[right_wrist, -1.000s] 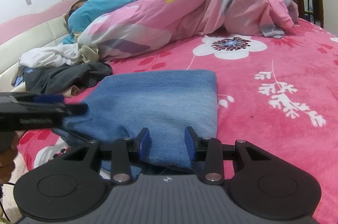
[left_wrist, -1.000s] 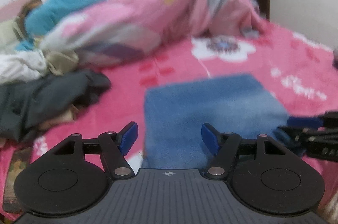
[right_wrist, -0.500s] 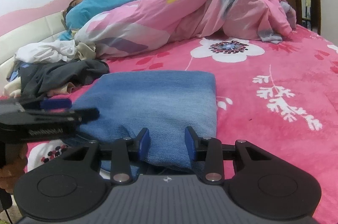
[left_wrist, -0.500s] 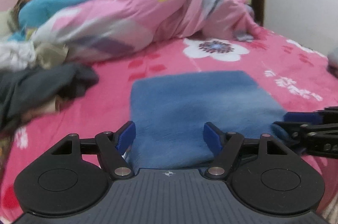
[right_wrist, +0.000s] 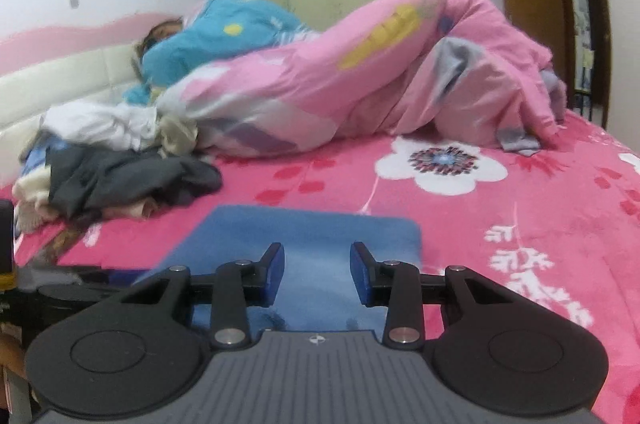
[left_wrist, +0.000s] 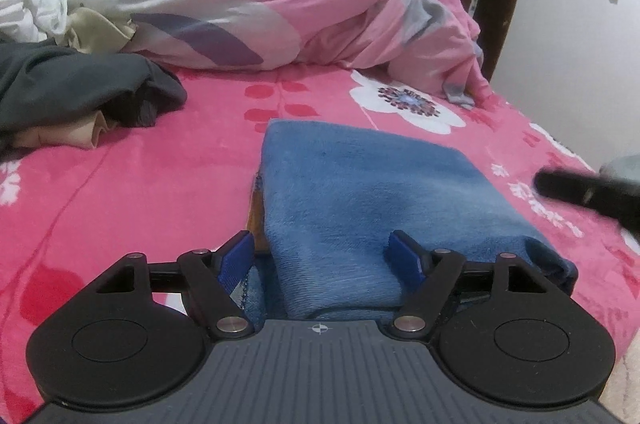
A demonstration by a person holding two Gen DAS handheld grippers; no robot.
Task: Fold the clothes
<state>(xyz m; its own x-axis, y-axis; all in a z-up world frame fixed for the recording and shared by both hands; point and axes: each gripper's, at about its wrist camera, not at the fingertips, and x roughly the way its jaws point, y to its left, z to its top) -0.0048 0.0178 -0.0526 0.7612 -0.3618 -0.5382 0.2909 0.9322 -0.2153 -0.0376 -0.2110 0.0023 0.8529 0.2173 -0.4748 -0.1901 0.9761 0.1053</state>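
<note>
L gripper (left_wrist: 322,256): fingers wide apart, straddling near edge of folded jeans (left_wrist: 372,192), gripping nothing; probably set to pinch that edge for the next fold. R gripper (right_wrist: 317,274): fingers part open, empty, over jeans' near end. Jeans lie flat on pink bed (left_wrist: 140,184). Farther back: unfolded clothes pile (right_wrist: 120,180), then quilt (right_wrist: 360,84).

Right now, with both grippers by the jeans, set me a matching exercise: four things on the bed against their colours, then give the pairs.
Things:
1. folded jeans
2. crumpled garment at the left
3. quilt
4. large flower printed on the bedspread

Colours:
A. white with a purple centre
B. dark grey
C. blue
D. pale pink with a yellow carrot

Pairs: 1-C, 2-B, 3-D, 4-A
</note>
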